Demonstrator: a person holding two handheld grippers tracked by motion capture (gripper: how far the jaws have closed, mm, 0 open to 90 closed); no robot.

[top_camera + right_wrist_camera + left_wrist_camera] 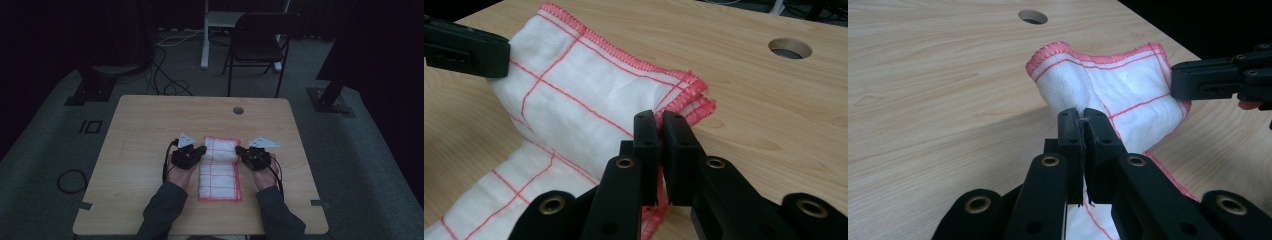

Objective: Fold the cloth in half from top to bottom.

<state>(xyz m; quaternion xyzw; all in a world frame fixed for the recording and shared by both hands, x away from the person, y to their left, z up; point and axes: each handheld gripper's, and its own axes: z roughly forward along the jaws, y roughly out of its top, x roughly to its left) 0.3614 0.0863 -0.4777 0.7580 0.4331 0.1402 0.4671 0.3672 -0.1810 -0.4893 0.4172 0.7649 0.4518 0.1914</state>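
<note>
A white cloth (218, 172) with red grid lines and a red hem lies along the middle of the wooden table (140, 130). Its far part is raised into a fold between the two grippers. My left gripper (201, 150) is shut on the cloth's left edge; in the left gripper view the jaws (1082, 118) pinch the cloth (1118, 85). My right gripper (239, 150) is shut on the right edge, where its jaws (659, 121) clamp the hemmed layers of the cloth (574, 100). Each gripper view also shows the other gripper across the fold.
A round cable hole (238, 110) sits near the table's far edge, beyond the cloth. A dark chair (260, 42) and a white desk leg (205, 35) stand behind the table. Cables (165, 75) lie on the floor at the back left.
</note>
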